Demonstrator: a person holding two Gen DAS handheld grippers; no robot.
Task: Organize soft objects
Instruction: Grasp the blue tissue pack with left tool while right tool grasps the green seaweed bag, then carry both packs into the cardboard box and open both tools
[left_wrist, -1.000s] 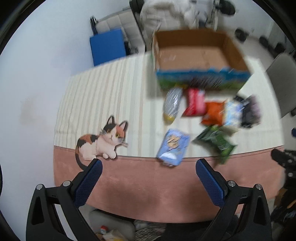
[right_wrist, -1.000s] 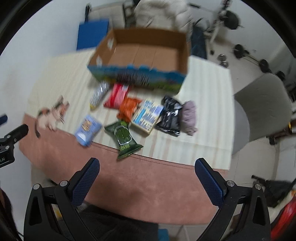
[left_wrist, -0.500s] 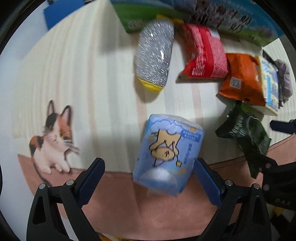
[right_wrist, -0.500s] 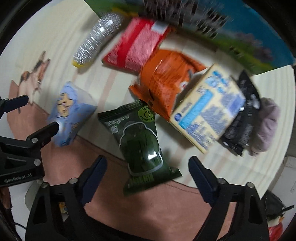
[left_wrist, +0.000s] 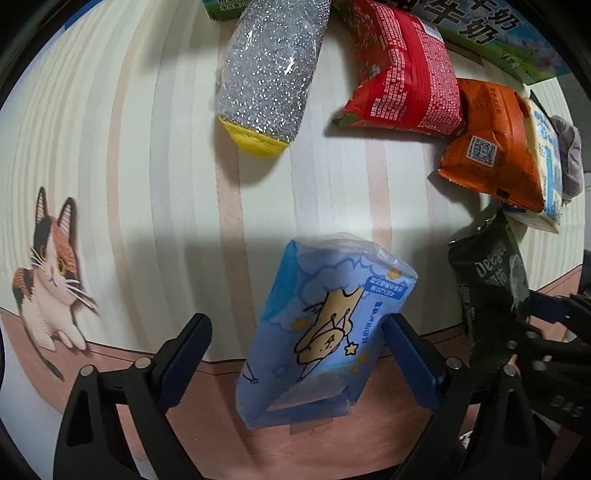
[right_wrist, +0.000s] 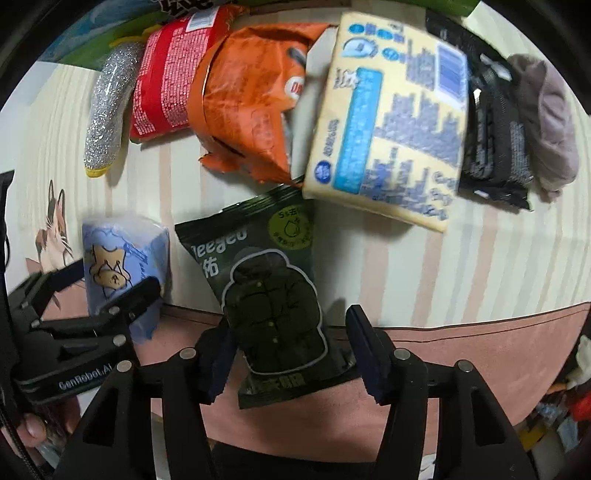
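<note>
A light blue tissue pack with a cartoon bear lies at the table's near edge between the open fingers of my left gripper; the right pad is close to its side. It also shows in the right wrist view. A dark green packet printed with a puffer jacket lies between the open fingers of my right gripper, and shows in the left wrist view. Neither gripper has closed on its pack.
Behind lie a silver glitter pouch, a red bag, an orange bag, a cream and blue pack, a black pack and a grey cloth. The box's printed wall stands behind them. The cloth has a cat print.
Both grippers have dropped low and forward onto the table's near edge. The blue tissue pack now sits between my left fingers, the green packet between my right fingers.
</note>
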